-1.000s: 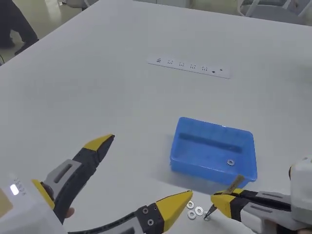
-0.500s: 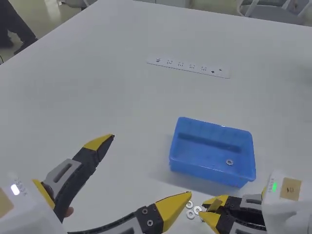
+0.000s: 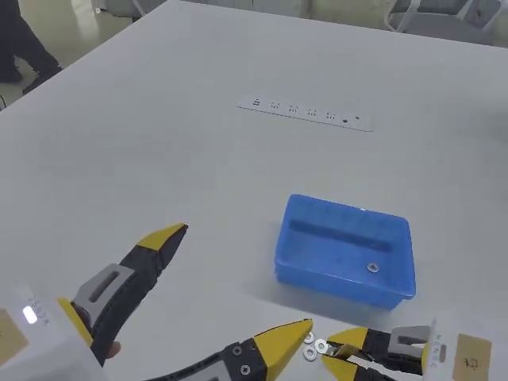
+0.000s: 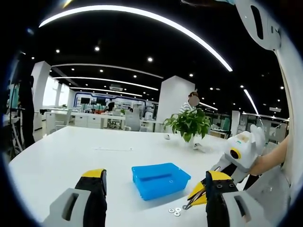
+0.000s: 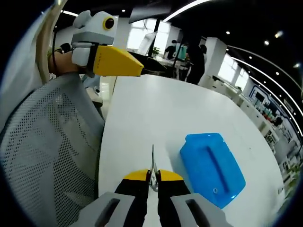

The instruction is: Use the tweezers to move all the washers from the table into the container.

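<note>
Step in hand: picking the next washer.

Right gripper [image 5: 153, 177]: narrow, clamped on the tweezers [image 5: 152, 163], whose tips point forward past the jaws. Left gripper [image 3: 242, 278]: wide, holding nothing, low over the surface [image 3: 159, 143] just left of the work.

Blue container [image 3: 345, 238]: upright, open top. One washer [image 3: 372, 268] lies inside, toward its near right corner. Remaining washers [image 3: 315, 344]: a small cluster flat on the surface, just in front of the container's near wall, between the two grippers.

Method (judgement):
- Bring the tweezer tips down on the outermost washer of the cluster, not a middle one, so the neighbours do not scatter.
- A flat washer offers little to grip. One tip through the hole, or a nip across the rim, should hold better than pressing from above.
- Lift clear of the container wall before crossing, and release low inside.
- The left gripper sits close to the cluster, so hold it off to avoid knocking washers.

Writing: the power strip [image 3: 305, 112] carries small dark marks, too small to read. A tan label [image 3: 471, 355] on the right gripper has illegible characters. No brand made out.
</note>
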Motion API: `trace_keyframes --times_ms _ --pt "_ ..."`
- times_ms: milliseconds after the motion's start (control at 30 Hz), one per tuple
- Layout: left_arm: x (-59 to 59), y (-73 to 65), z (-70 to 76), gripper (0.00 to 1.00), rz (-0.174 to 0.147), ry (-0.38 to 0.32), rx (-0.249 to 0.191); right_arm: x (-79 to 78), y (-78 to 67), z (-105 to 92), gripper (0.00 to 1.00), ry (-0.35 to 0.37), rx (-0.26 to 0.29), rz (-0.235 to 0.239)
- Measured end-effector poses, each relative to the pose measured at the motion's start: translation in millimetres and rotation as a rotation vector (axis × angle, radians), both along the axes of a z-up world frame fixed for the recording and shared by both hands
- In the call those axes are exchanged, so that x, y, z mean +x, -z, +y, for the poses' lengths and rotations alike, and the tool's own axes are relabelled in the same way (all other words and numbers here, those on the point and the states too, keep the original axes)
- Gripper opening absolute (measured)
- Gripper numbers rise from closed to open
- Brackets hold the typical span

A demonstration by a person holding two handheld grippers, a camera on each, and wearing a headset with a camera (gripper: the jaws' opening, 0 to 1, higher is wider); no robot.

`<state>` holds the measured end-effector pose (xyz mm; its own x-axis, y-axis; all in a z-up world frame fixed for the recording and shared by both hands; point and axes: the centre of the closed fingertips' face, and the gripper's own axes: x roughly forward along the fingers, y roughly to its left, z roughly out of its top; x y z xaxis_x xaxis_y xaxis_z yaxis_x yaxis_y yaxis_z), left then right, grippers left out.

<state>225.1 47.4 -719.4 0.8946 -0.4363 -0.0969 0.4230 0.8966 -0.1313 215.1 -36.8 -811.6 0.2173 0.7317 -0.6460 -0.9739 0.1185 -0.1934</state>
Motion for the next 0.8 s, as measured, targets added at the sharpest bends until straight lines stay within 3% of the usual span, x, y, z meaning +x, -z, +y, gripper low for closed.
trace_keyframes --times_ms 133,433,633,800 --pt "-0.5 -0.8 -0.8 0.88 0.002 0.001 0.0 10.7 -16.8 -2.4 0.02 0.023 0.018 -0.017" --pt "-1.1 0.4 -1.8 0.88 0.007 0.009 0.004 50.8 -65.5 -8.1 0.02 0.106 0.122 -0.068" --pt "-1.4 2.6 0.0 0.88 0.011 0.009 0.006 78.0 -81.3 -14.3 0.02 0.169 0.168 -0.087" --pt "-2.3 8.0 7.4 0.88 0.011 0.007 0.008 108.1 -86.5 -22.0 0.02 0.281 0.244 -0.023"
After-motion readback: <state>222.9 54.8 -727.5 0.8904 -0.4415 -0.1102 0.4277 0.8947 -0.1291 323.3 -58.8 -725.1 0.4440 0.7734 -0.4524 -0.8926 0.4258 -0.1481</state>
